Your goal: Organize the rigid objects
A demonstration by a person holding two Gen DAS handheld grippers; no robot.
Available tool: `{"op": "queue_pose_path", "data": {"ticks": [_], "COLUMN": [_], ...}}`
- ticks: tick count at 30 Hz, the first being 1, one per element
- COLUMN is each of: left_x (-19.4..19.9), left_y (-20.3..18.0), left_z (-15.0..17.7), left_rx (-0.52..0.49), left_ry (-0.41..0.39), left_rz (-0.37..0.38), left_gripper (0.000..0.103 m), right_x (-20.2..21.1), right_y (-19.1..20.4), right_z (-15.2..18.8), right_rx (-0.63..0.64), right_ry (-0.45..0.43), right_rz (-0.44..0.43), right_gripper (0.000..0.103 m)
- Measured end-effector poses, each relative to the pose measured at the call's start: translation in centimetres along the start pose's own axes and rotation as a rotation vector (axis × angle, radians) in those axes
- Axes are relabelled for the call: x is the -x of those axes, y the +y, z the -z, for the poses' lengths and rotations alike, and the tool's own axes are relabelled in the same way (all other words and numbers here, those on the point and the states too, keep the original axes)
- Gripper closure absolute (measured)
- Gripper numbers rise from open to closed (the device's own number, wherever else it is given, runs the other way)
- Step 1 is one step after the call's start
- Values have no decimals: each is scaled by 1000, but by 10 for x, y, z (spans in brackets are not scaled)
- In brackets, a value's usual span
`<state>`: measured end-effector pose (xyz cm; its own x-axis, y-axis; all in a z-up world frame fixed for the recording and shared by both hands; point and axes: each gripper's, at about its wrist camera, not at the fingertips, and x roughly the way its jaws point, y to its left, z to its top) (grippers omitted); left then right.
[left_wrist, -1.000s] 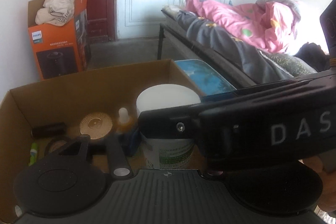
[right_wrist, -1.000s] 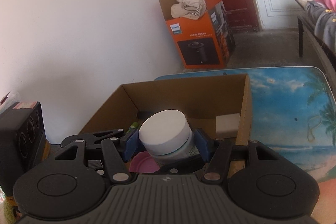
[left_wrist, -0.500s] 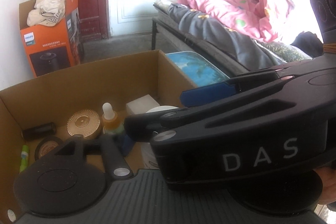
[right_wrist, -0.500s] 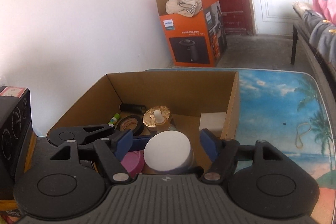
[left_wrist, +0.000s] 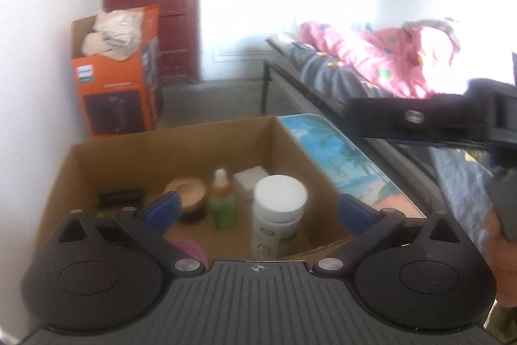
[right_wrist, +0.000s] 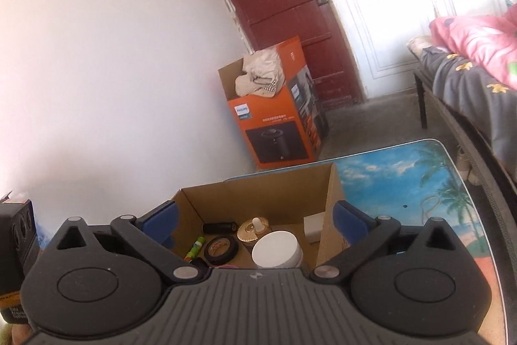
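A white-lidded jar (left_wrist: 279, 209) stands upright in the open cardboard box (left_wrist: 181, 147), free of any pad. Beside it are a green dropper bottle (left_wrist: 223, 202), a gold-lidded jar (left_wrist: 187, 196), a white block (left_wrist: 250, 183) and a black cylinder (left_wrist: 119, 196). My left gripper (left_wrist: 258, 210) hangs above the box's near side, its jaws opening wide, nothing gripped. My right gripper (right_wrist: 255, 219) is also opening, raised above the box (right_wrist: 258, 193), with the jar (right_wrist: 274, 251), a tape roll (right_wrist: 221, 248) and a green marker (right_wrist: 195, 248) below it. The right gripper's body (left_wrist: 420, 118) shows at the right of the left wrist view.
The box sits on a table with a beach print (right_wrist: 420, 177). An orange carton (right_wrist: 274, 131) holding cloth stands on the floor by a red door. A bed with a pink quilt (left_wrist: 371, 60) runs along the right. A black device (right_wrist: 13, 231) stands at the left.
The right gripper let go of the white-lidded jar, which now stands in the box. Both grippers opened wide and drew back and up. The right gripper left the front of the left view.
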<state>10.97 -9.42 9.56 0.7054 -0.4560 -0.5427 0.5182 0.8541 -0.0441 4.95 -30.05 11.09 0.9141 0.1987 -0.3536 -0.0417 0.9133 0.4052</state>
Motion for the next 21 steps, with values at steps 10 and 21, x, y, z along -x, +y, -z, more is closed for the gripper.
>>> {"op": "queue_pose_path", "data": {"ticks": [10,21], "left_x": [43,30], "left_y": [25,41], "left_z": [13,32], "left_rx": [113,119], "left_ry": [-54,67], "left_rz": [-289,-285], "left_gripper": [0,0], "right_x": [19,-12], "right_y": [25,61], "right_z": [31,55], "right_rx": [-26,130], "right_ry": [24,114], "right_rz": [213,333], "right_gripper": [0,0]}}
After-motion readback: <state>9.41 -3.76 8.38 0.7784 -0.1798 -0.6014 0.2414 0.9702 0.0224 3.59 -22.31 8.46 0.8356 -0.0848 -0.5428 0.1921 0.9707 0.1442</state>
